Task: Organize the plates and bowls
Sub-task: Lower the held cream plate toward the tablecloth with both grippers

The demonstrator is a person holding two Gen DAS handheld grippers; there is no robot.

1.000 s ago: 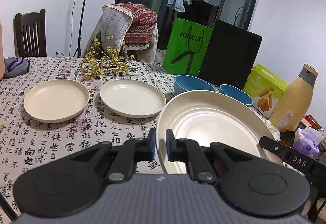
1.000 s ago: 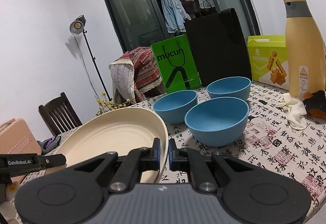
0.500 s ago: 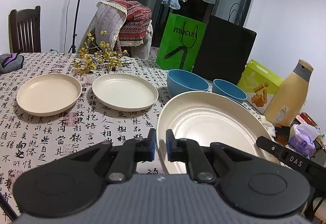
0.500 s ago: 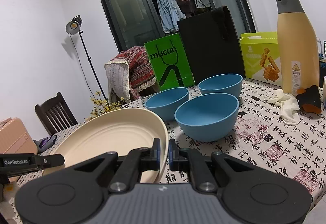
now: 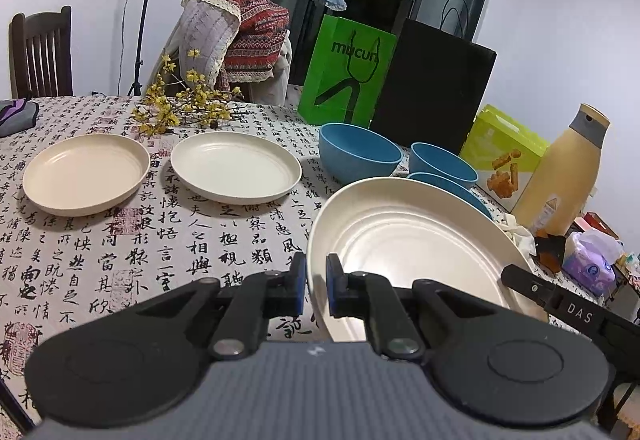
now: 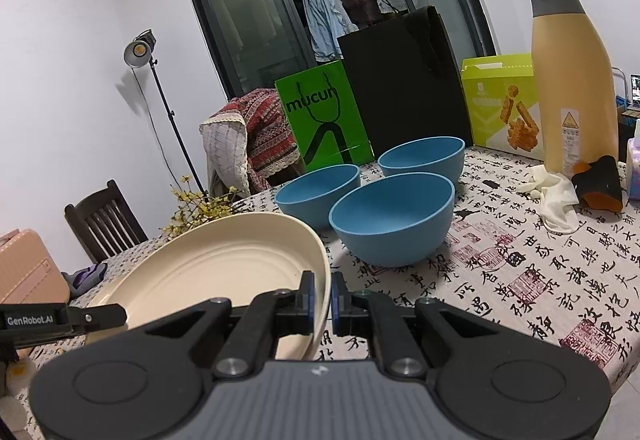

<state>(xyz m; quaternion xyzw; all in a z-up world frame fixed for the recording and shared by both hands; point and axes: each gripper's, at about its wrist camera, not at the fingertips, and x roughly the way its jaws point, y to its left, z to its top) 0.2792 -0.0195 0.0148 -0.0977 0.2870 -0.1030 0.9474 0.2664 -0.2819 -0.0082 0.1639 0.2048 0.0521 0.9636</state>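
**Both grippers pinch one cream plate by opposite rims**

The large cream plate is held tilted above the tablecloth, at the near edge of the table. The left gripper has its blue-padded jaws closed on the plate's left rim; the right gripper is clamped on the opposite rim, and its arm shows in the left wrist view at the plate's far right side.

Just beyond the plate stand three blue bowls: the nearest bowl sits right behind the plate's rim, with a second bowl and a third bowl further back, close together. To the left, well apart from the held plate, two smaller cream plates rest flat side by side: the left plate and the middle plate.

Behind them lies a sprig of yellow flowers. Along the far edge stand a green bag and a black bag; toward the right edge are a lime box and a tan bottle.
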